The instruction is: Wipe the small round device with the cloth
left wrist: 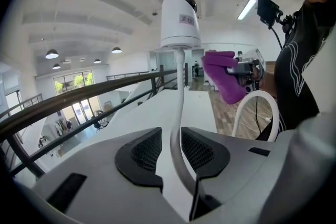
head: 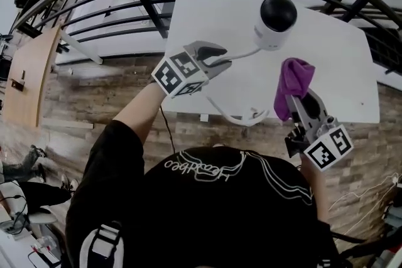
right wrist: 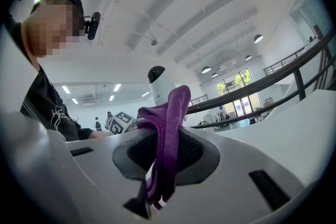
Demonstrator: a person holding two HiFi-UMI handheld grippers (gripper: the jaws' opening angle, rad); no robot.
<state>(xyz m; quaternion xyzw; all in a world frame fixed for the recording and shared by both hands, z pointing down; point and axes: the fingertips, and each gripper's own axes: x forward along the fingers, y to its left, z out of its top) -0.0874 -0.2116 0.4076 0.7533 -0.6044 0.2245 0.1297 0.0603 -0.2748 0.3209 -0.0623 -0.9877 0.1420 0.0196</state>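
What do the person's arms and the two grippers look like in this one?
The left gripper and right gripper have pale grey moulded shells with black, textured pads, and each carries a white cube of black square markers. The left one's jaws are closing a little, a white cable between them. The person wears a black short-sleeved shirt with white line print.

Cloth just right of device
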